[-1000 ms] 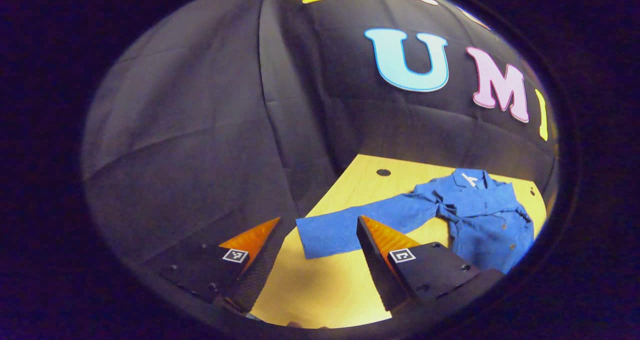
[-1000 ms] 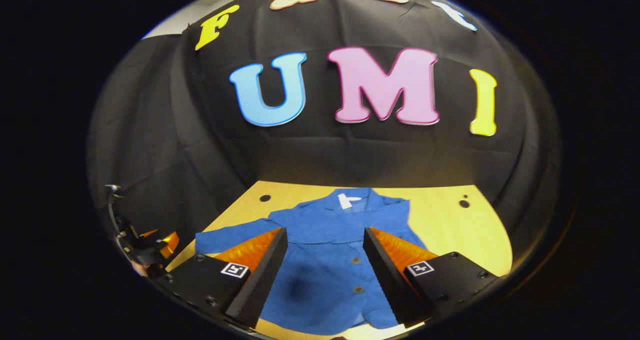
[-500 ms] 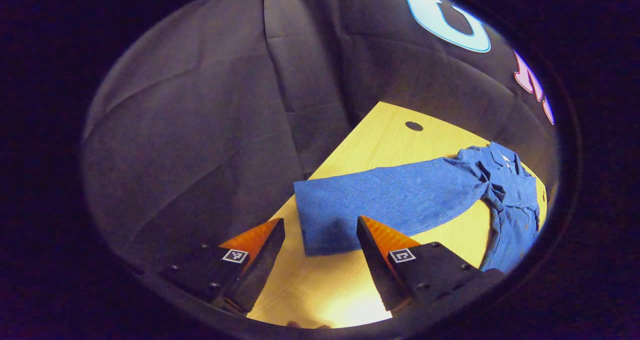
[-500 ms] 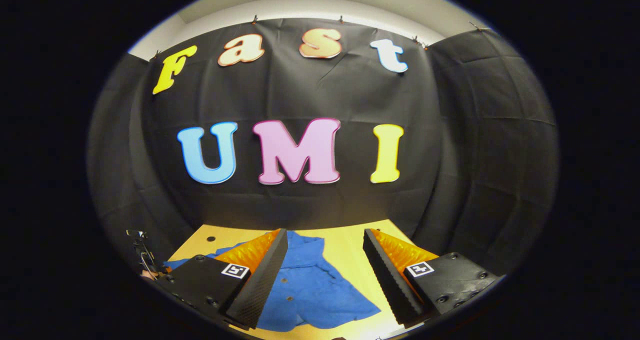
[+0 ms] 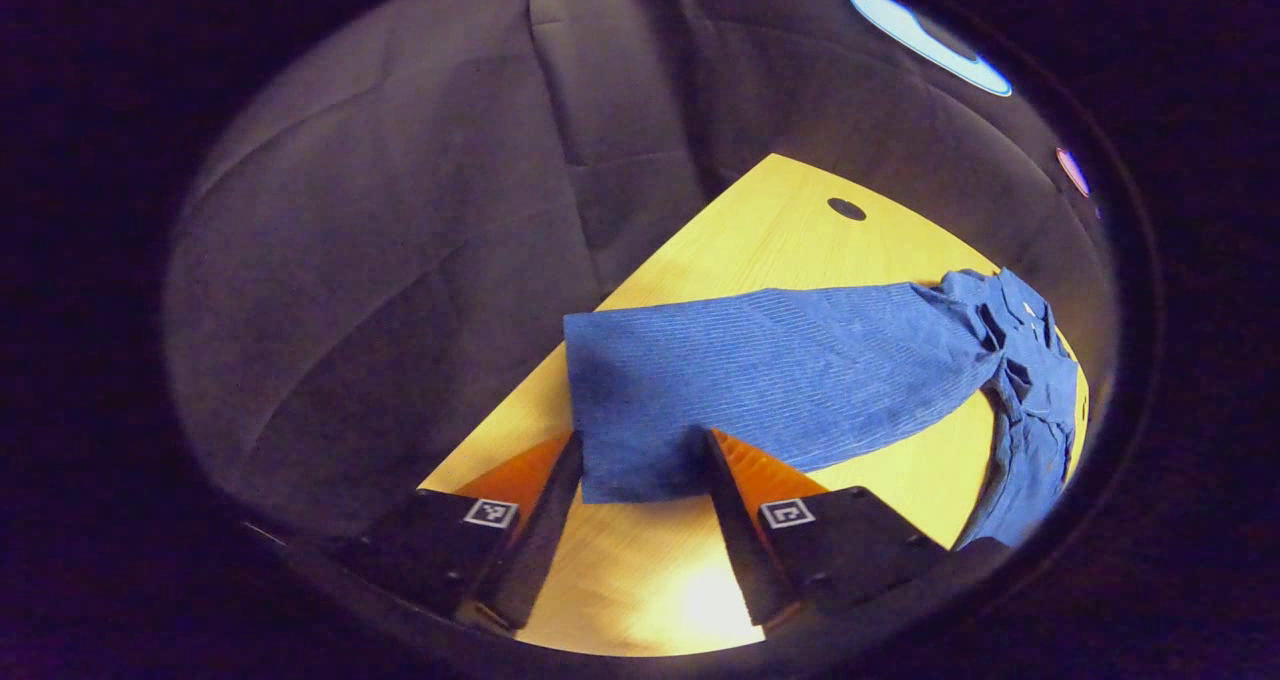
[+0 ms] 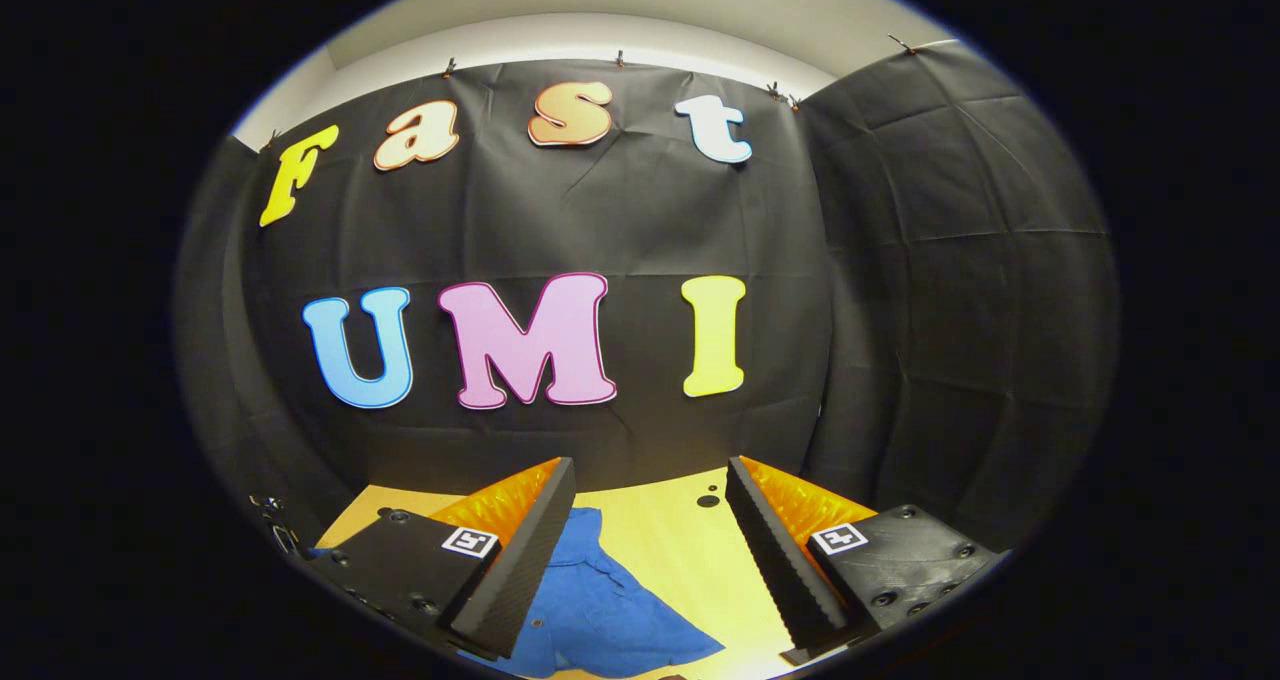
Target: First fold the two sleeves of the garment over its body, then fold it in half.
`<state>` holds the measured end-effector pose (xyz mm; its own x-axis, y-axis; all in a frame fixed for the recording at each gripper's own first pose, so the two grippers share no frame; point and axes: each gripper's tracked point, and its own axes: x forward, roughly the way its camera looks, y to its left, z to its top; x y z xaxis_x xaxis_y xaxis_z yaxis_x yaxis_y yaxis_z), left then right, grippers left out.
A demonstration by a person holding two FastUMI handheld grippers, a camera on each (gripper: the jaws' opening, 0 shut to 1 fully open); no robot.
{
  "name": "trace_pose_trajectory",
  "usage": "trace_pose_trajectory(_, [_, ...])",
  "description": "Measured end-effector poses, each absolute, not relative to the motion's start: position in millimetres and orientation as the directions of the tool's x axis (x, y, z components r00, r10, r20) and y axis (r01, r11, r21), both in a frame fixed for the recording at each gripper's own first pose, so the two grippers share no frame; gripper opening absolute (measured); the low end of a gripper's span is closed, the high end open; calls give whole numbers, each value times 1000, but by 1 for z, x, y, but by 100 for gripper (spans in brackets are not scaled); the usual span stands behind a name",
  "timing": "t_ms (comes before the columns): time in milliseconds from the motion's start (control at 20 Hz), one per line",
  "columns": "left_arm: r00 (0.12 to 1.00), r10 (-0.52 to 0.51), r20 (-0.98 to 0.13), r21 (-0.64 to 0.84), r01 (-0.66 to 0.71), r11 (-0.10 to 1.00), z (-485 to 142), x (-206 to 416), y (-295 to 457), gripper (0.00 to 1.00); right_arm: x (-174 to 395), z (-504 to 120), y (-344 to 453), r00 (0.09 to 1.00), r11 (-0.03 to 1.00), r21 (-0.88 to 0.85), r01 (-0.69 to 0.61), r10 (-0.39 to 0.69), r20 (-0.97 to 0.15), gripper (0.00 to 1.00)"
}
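Spread flat on the yellow wooden counter (image 5: 700,260), the blue garment (image 5: 800,370) lies with one long sleeve (image 5: 760,380) stretched out toward the left gripper's camera, the ribbed weave of the cloth plain to see. In the left gripper view the cuff end of that sleeve sits right between the two fingers of the left gripper (image 5: 640,460) — the fingers stand wide apart, one on each side of the cuff, and whether either pad touches the cloth cannot be told. The garment's body (image 5: 1030,400) is bunched at the far right of that view, with the collar area up near the counter's far edge. A small dark round hole (image 5: 846,208) shows in the counter beyond the sleeve, well apart from it. In the right gripper view the right gripper (image 6: 650,560) is held wide open with nothing between its fingers, raised above the counter (image 6: 680,550) and looking toward the booth's black wall (image 6: 940,290). Below it a lower part of the garment (image 6: 600,615) lies on the wood, partly hidden behind the left-hand finger — and another dark hole (image 6: 708,501) sits farther back on the counter.
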<state>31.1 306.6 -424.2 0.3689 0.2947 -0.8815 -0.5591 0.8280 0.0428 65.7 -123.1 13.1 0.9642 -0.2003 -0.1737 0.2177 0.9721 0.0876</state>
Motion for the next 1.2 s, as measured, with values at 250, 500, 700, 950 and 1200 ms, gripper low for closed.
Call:
trace_pose_trajectory(250, [381,253,-889,29,-506,862,-424,44,293,23,75,-6,-133,959,976,75,205,-185,-217,98])
trace_pose_trajectory(500, [397,257,-881,2,-541,841,-421,46,289,2,78,-25,-136,954,984,52,168,-149,-261,98])
trace_pose_trajectory(700, [400,243,-884,-25,-558,829,-416,48,268,0,79,-40,-144,947,984,61,169,-145,-288,98])
trace_pose_trajectory(950, [546,181,-818,-88,-430,899,-362,102,207,0,86,-61,-163,938,982,85,171,-136,-318,98])
trace_pose_trajectory(1200, [685,37,-728,-181,-243,953,-304,170,99,0,96,-84,-181,936,990,33,140,-121,-329,98])
